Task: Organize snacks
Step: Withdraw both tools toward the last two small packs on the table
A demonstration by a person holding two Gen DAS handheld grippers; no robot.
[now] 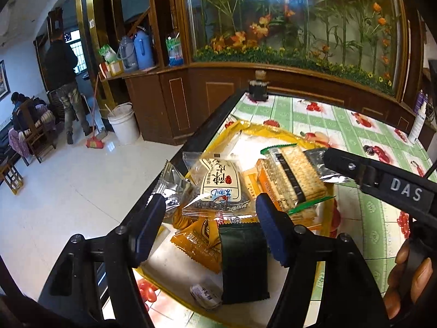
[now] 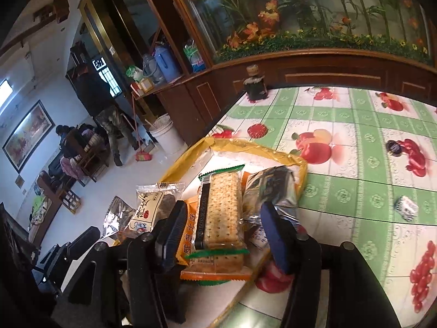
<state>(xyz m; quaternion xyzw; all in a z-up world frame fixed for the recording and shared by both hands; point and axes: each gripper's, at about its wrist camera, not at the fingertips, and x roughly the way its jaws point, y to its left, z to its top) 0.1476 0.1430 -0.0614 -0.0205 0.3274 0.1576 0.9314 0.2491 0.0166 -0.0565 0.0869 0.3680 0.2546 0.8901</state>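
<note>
Most snack packets already lie piled on the yellow bag [image 2: 275,154] near the desk [image 2: 355,125] edge. Both the left claw [image 1: 210,218] and right claw [image 2: 221,235] stand open, gripping nothing. One small wrapped sweet [image 2: 407,207] remains well apart from the bag.

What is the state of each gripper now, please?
Left gripper: open, holding nothing, above the snack packets.
Right gripper: open, the cracker packet lies between its fingers, not gripped.
</note>
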